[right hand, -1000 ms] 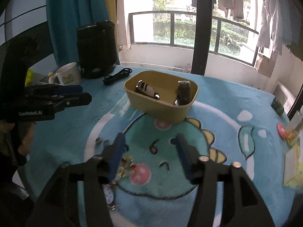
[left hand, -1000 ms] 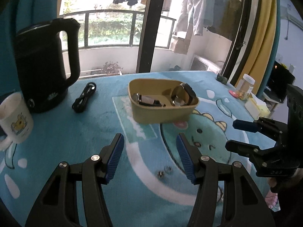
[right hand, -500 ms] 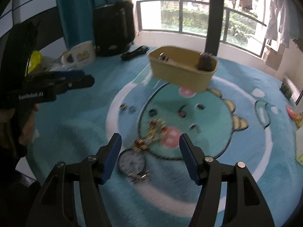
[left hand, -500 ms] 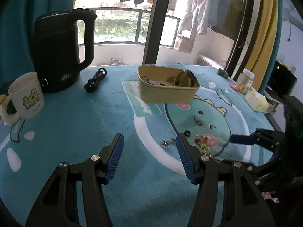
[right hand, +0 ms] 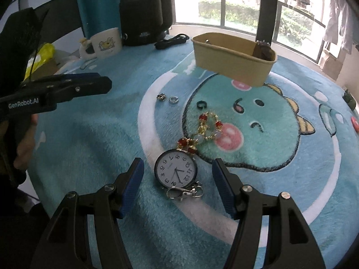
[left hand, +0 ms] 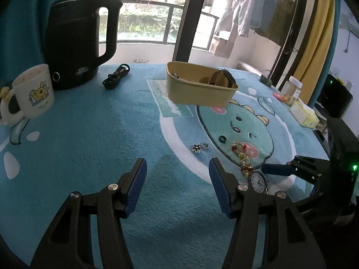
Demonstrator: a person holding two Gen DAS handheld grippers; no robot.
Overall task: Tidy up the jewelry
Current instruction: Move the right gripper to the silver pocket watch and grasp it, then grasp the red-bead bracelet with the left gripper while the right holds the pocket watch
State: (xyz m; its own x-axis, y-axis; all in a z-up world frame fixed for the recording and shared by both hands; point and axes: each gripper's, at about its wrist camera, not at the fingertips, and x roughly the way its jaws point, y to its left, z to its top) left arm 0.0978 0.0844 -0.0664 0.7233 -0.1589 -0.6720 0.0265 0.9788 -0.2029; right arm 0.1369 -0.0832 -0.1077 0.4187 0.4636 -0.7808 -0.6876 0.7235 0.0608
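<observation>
A pocket watch (right hand: 175, 170) with a metal clasp lies on the blue plush mat, framed by my right gripper (right hand: 178, 174), whose open jaws hover above and around it without touching. A red-and-gold bead bracelet (right hand: 206, 127) lies just beyond it, then a dark ring (right hand: 201, 104) and two small rings (right hand: 167, 98). The tan box (right hand: 233, 60) at the back holds watches. My left gripper (left hand: 177, 174) is open over bare mat, short of the small rings (left hand: 200, 147); the watch (left hand: 258, 180) sits to its right.
A black kettle (left hand: 76, 40), a white cartoon mug (left hand: 33, 92) and a black cable (left hand: 116, 76) stand at the back left. A jar (left hand: 292, 88) and a yellow packet (left hand: 305, 114) sit at the right edge. A hand (right hand: 24, 143) holds the left gripper.
Both grippers have come down and drawn back toward the near side of the mat. The pocket watch and bracelet now lie between and just beyond the right gripper's fingers. Jaw widths look unchanged.
</observation>
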